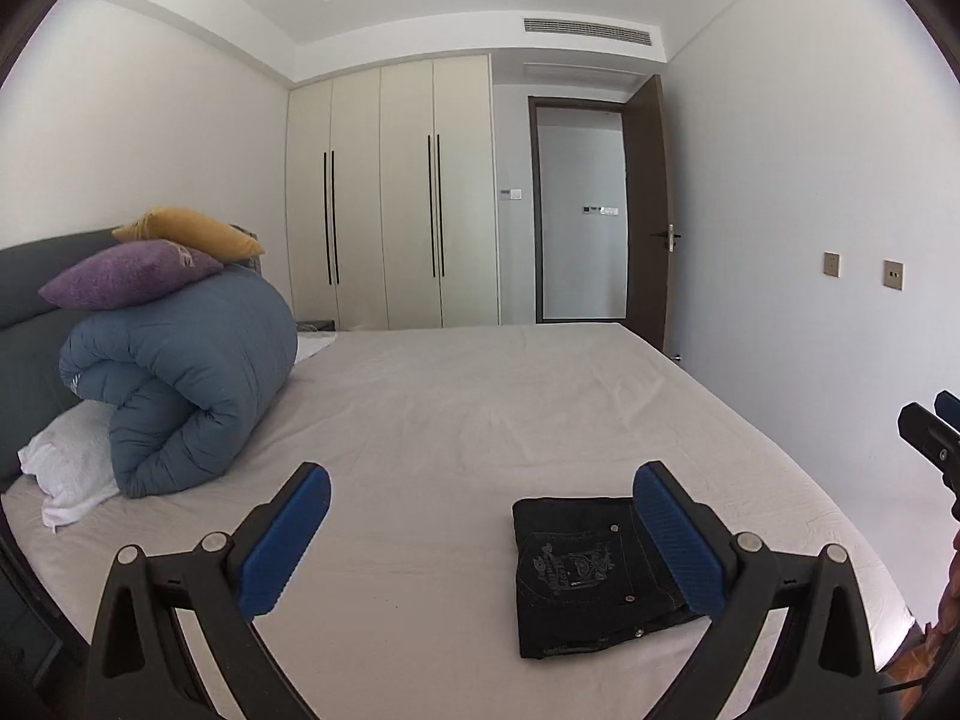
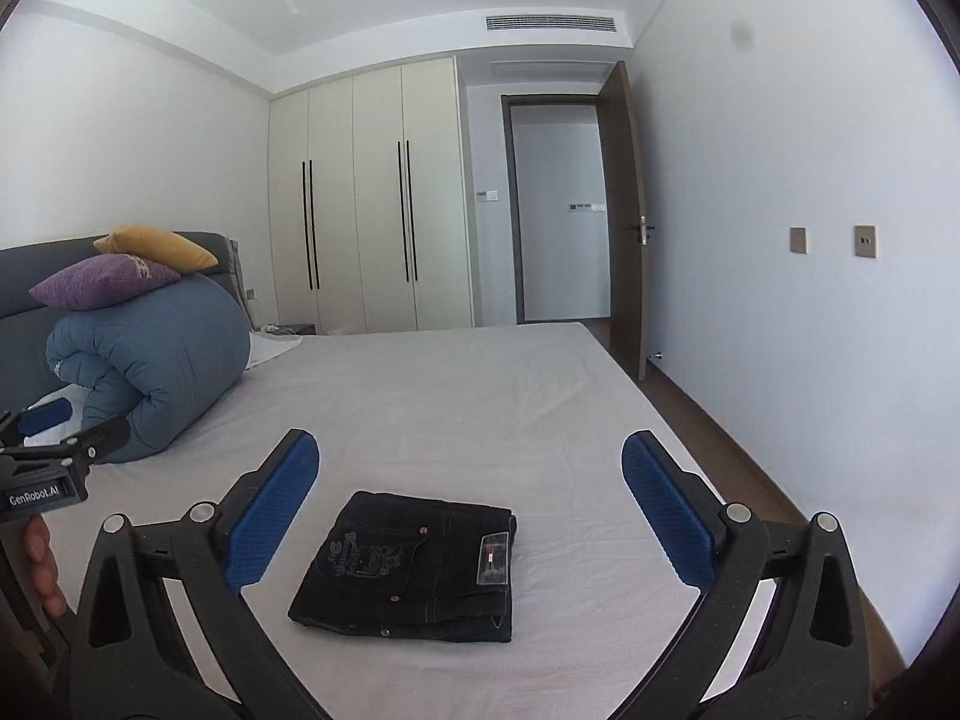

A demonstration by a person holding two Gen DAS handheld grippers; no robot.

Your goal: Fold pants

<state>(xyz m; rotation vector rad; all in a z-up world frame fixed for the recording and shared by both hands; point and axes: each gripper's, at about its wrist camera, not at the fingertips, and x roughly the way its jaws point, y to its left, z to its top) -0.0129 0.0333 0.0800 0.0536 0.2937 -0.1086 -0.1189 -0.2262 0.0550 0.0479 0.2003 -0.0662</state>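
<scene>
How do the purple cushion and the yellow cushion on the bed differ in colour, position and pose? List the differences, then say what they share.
The purple cushion is violet; the yellow cushion is mustard. The purple cushion rests directly on the rolled blue duvet; the yellow cushion lies higher, partly on the purple one. The purple cushion sits nearer the camera, the yellow behind it. Both are soft, pointed-cornered cushions stacked by the grey headboard.

One pants (image 2: 414, 564), two cushions (image 1: 129, 279), one duvet (image 1: 186, 384).

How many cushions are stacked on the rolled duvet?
2: a purple cushion lying on the rolled blue duvet, and a yellow cushion on top of it, against the headboard. Others may be hidden behind.
</scene>
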